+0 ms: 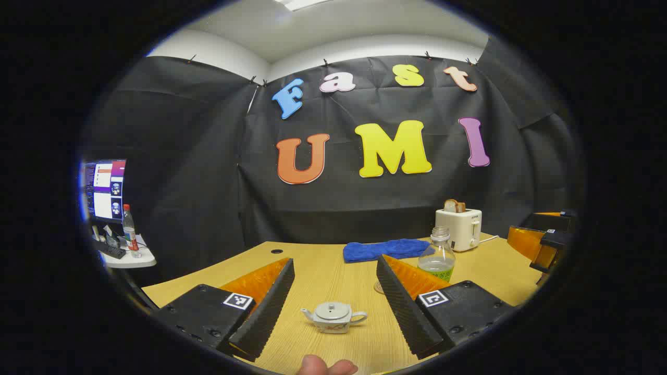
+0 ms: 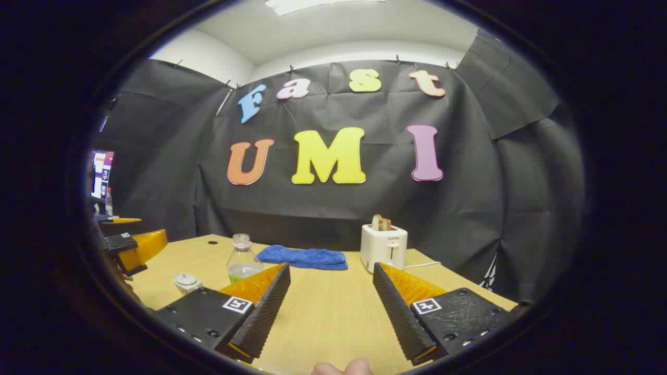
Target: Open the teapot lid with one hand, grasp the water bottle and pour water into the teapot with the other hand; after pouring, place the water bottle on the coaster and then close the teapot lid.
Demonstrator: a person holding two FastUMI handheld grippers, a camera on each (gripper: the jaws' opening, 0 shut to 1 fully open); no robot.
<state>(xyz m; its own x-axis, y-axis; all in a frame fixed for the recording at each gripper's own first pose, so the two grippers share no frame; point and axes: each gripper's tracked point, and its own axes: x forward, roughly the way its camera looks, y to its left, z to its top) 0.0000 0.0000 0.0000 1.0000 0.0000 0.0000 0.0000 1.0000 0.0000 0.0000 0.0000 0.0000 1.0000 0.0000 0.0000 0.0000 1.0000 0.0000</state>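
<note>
The left gripper [image 1: 333, 297] and right gripper [image 2: 329, 297] are both spread wide, holding nothing. The ceramic teapot [image 1: 333, 316], lid on, stands near the table's [image 1: 323, 271] front edge: probably fragile; pinch the small lid knob. The uncapped plastic water bottle [image 1: 437, 255], about one-third full, stands mid-table: likely light and slippery; grip its body.

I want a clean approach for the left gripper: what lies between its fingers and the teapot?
Nothing: in the left gripper view, only bare table separates the open left gripper from the lidded teapot.
</note>
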